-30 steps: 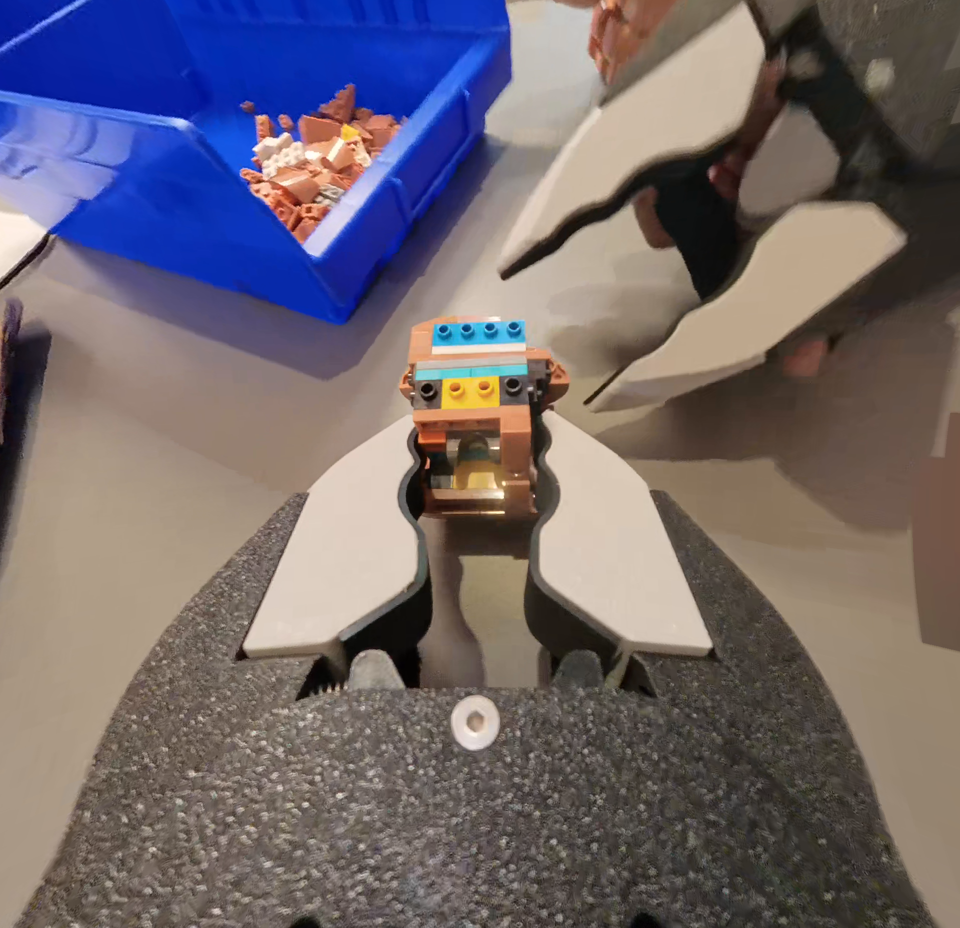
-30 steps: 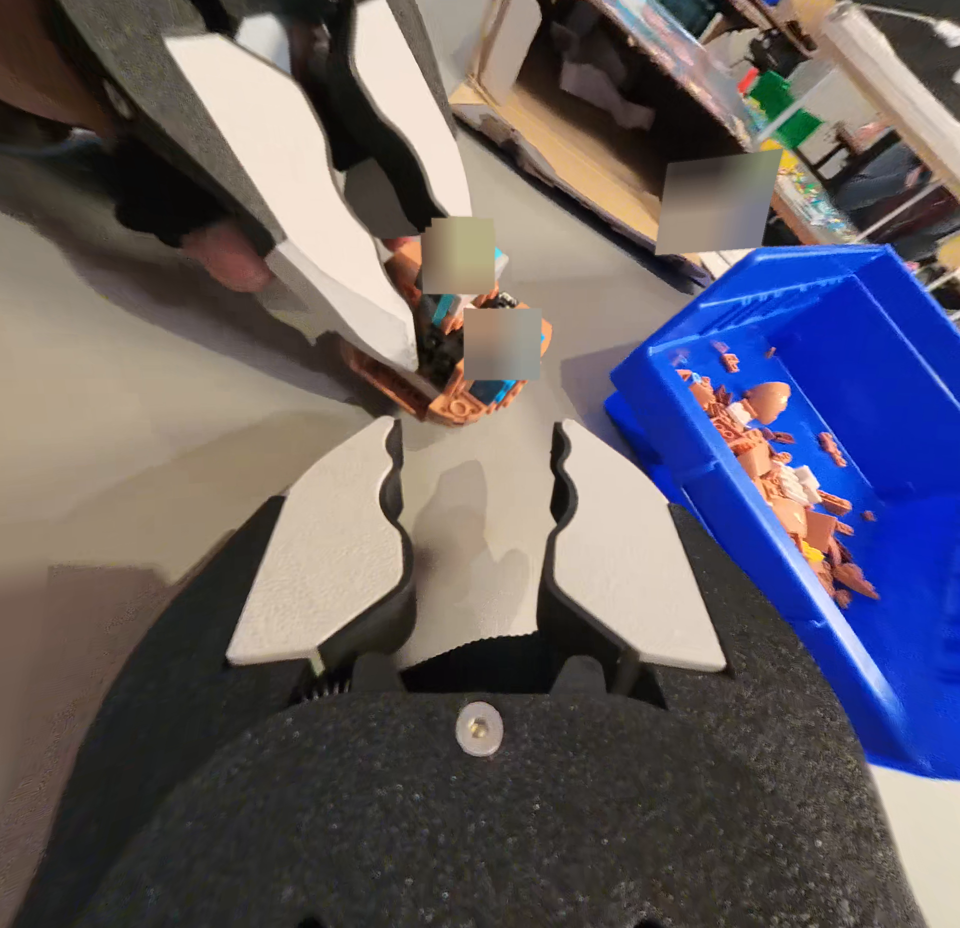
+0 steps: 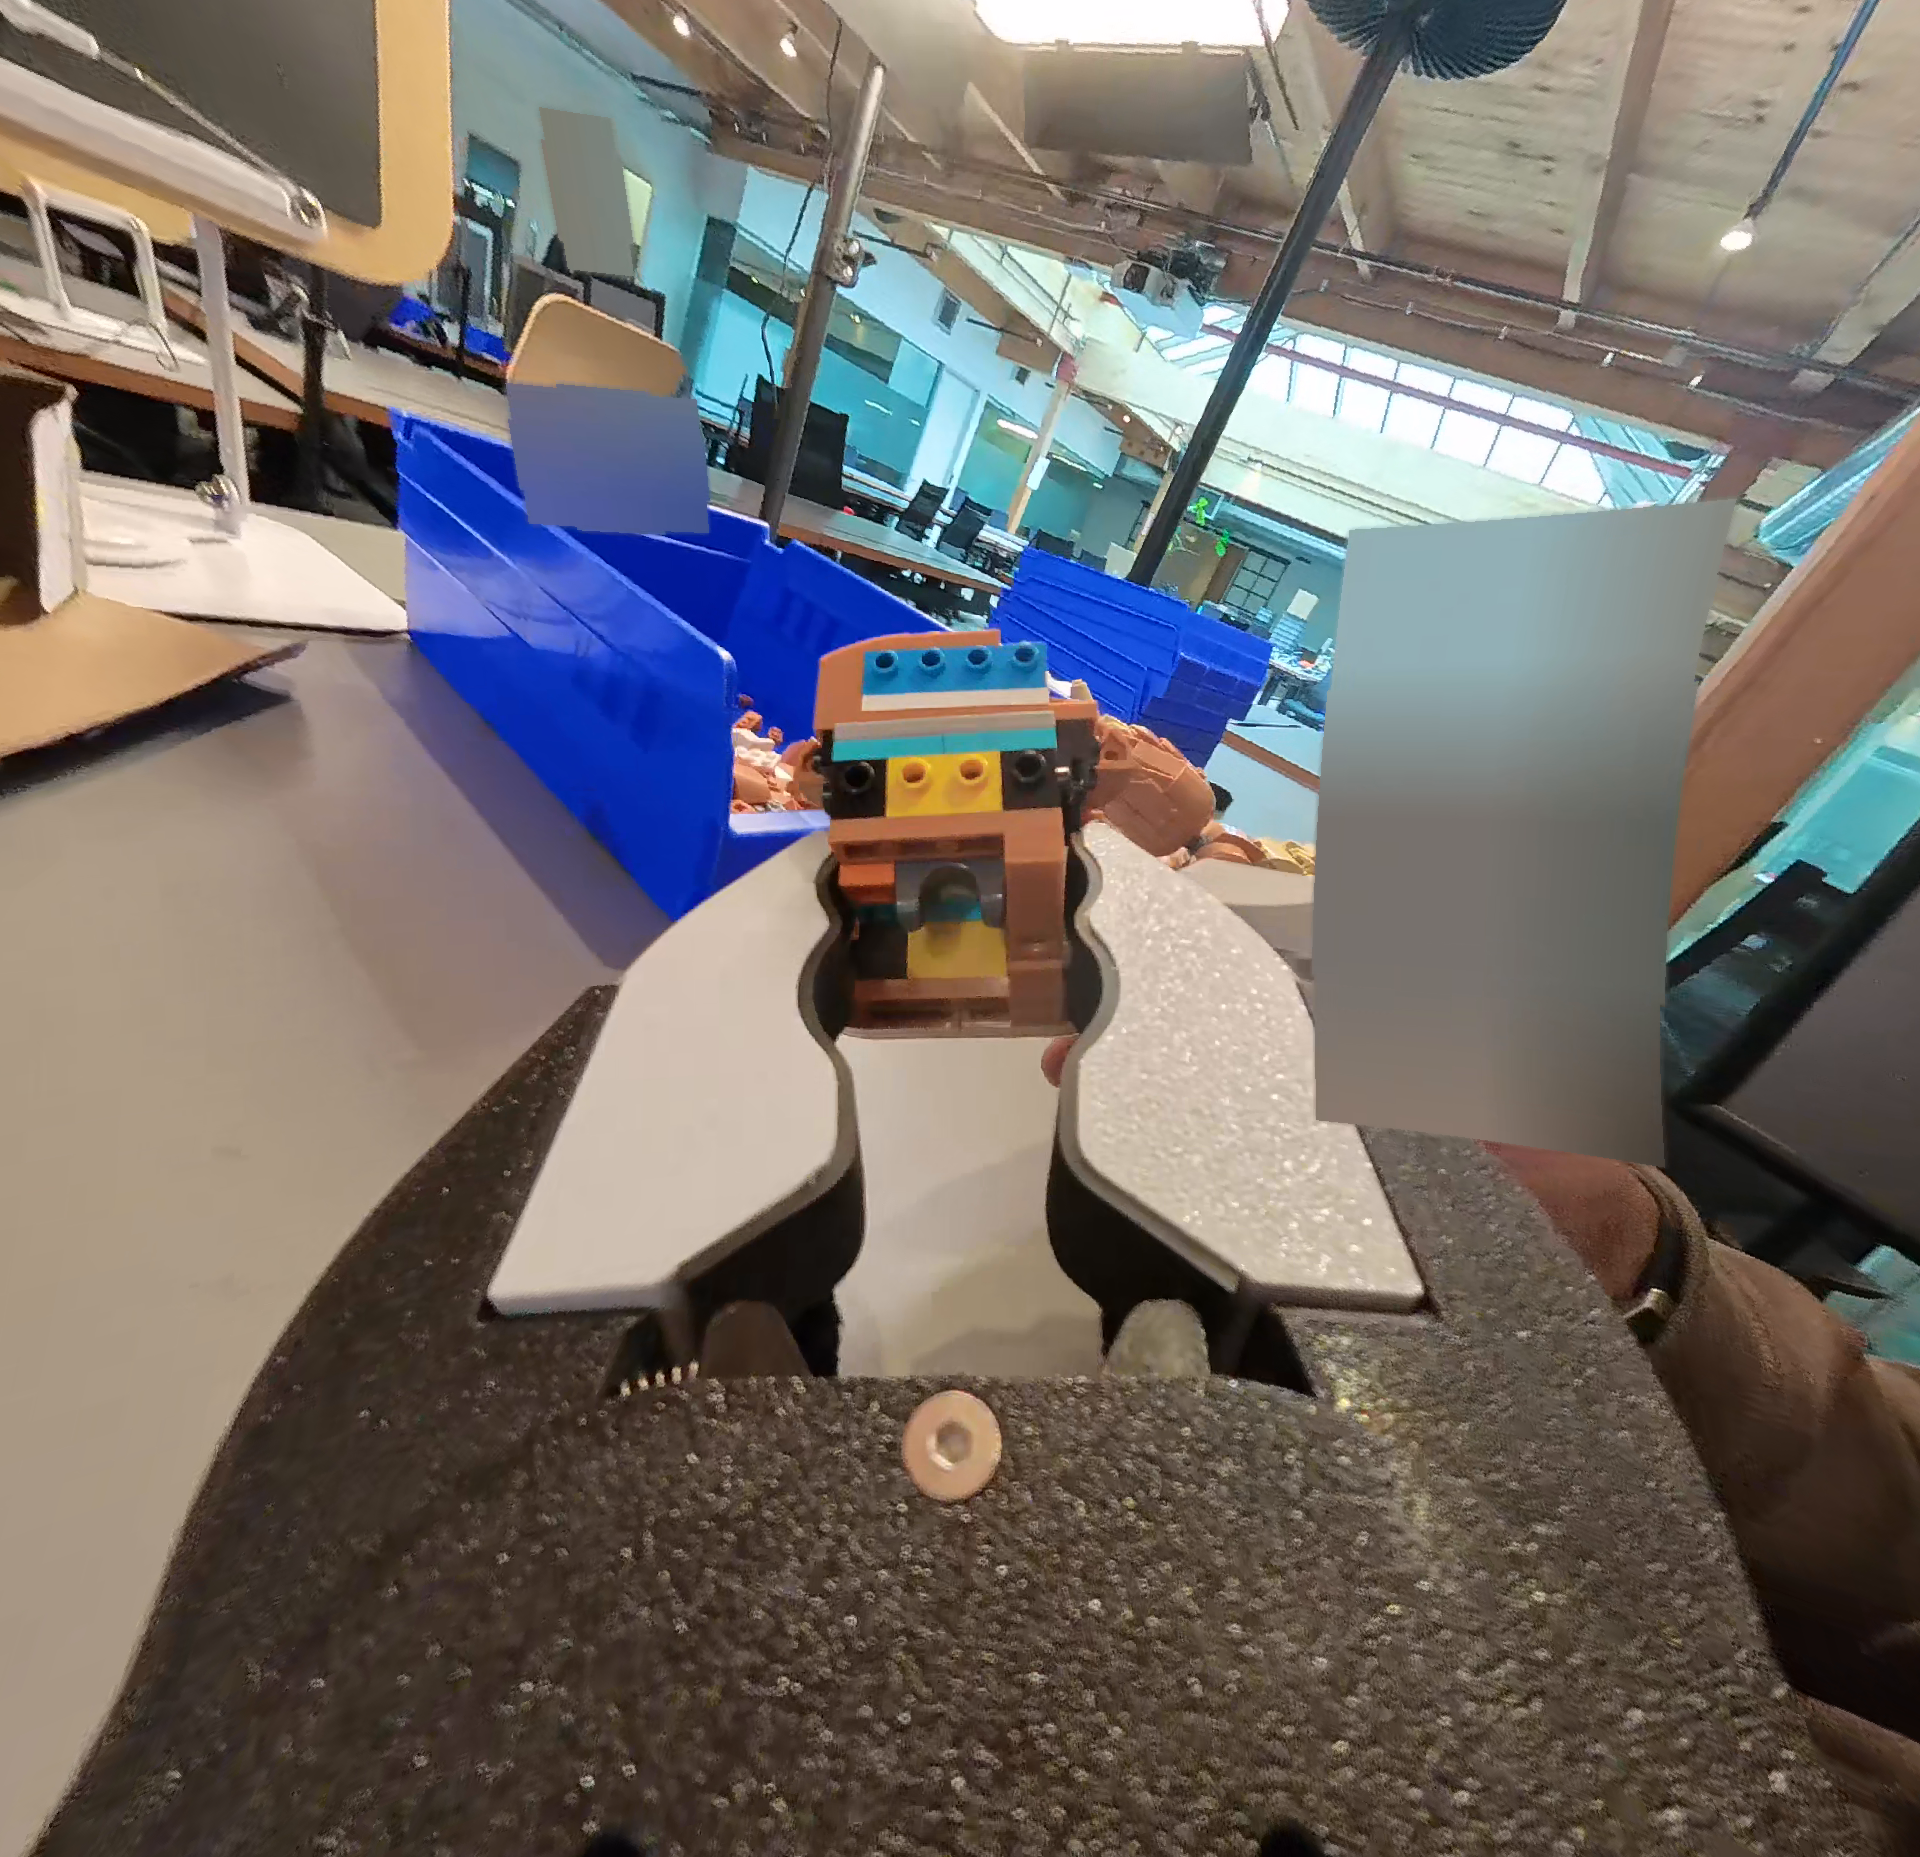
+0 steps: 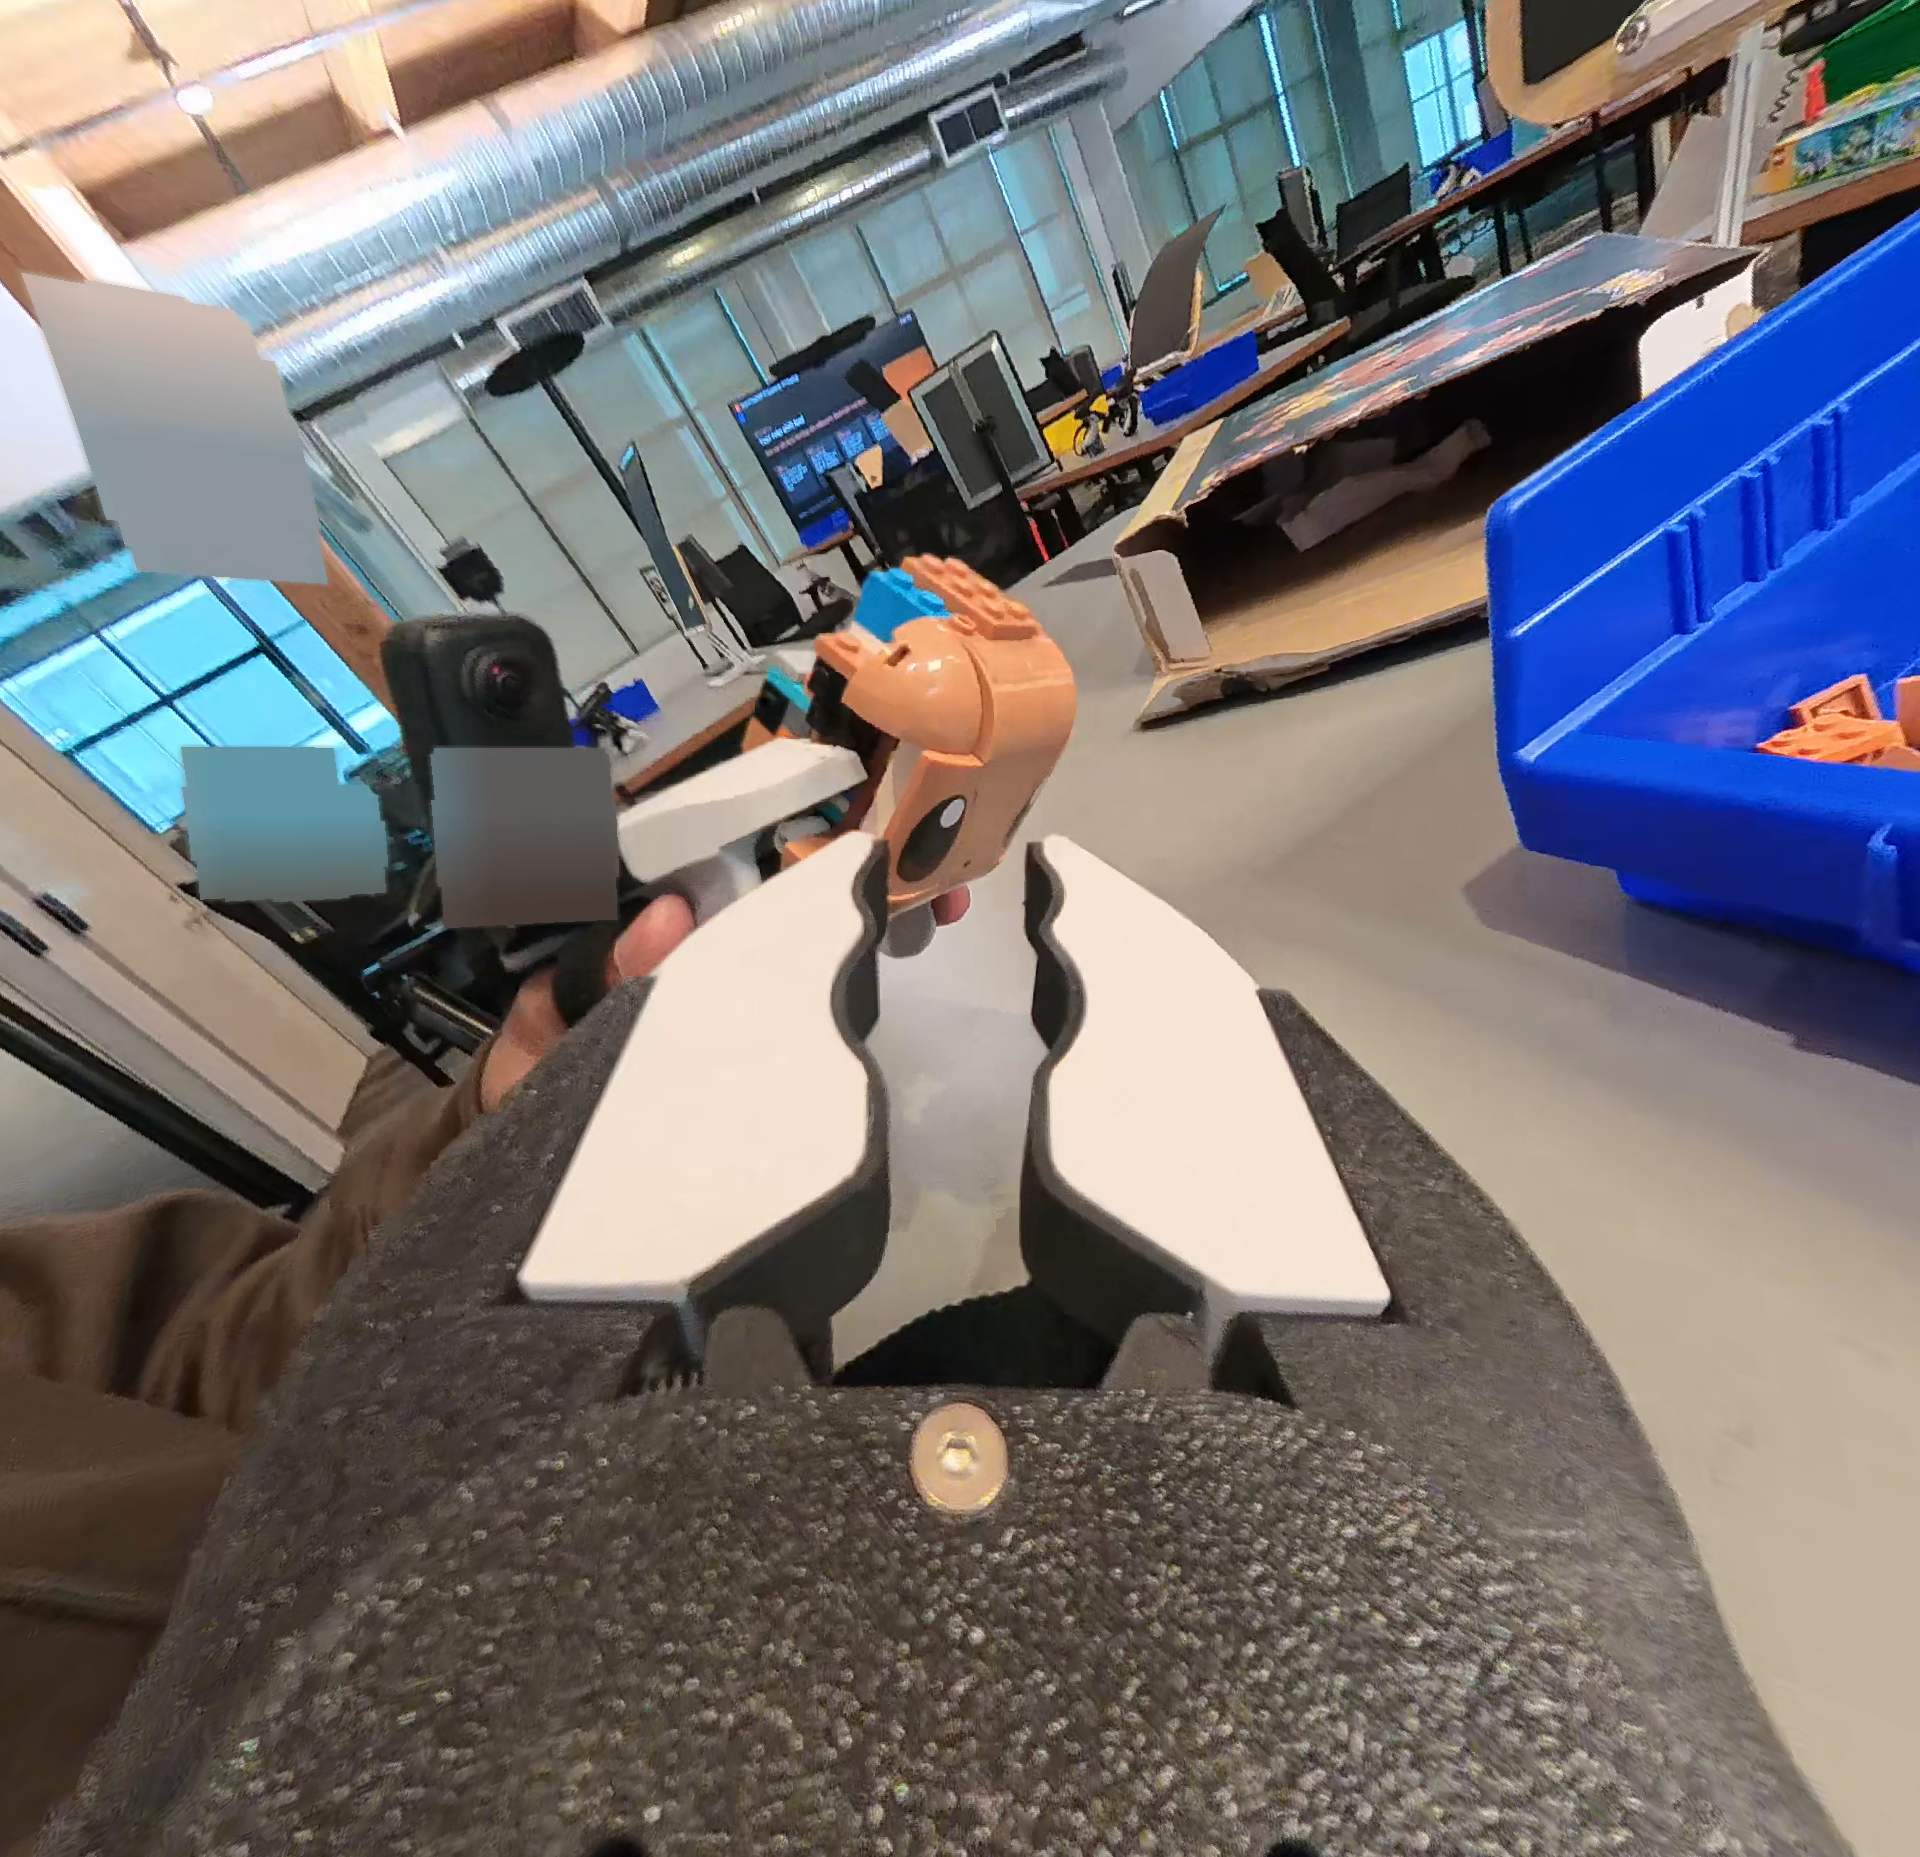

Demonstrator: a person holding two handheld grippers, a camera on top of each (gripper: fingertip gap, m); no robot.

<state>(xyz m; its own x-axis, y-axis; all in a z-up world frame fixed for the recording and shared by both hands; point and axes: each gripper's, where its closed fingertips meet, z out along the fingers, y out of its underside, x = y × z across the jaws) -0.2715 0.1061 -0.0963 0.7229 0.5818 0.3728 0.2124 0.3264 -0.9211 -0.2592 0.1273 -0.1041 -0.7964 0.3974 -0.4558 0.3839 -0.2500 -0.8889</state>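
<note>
My left gripper (image 3: 951,934) is shut on a brown brick model (image 3: 951,768) with blue, teal and yellow bricks, and holds it up above the grey table (image 3: 260,976). In the right wrist view the same model (image 4: 966,737) shows a tan curved face with a dark eye, held by the left gripper's white finger (image 4: 727,805). My right gripper (image 4: 951,862) has its jaws narrowly apart. The model's lower end sits at its fingertips; the left tip is at the model, and a thin gap shows at the right tip.
A blue bin (image 3: 582,644) with loose brown bricks stands behind the model; it shows at the right in the right wrist view (image 4: 1662,768). An opened cardboard box (image 4: 1299,560) lies on the table beyond. Stacked blue bins (image 3: 1143,644) stand farther back. A person's sleeve (image 4: 156,1340) is at the lower left. The tips of both grippers are at nearly the same place.
Both grippers have risen and tilted up from the table, so the views now look across the room. The right gripper's jaws have narrowed and come up to the model. The left still holds it.
</note>
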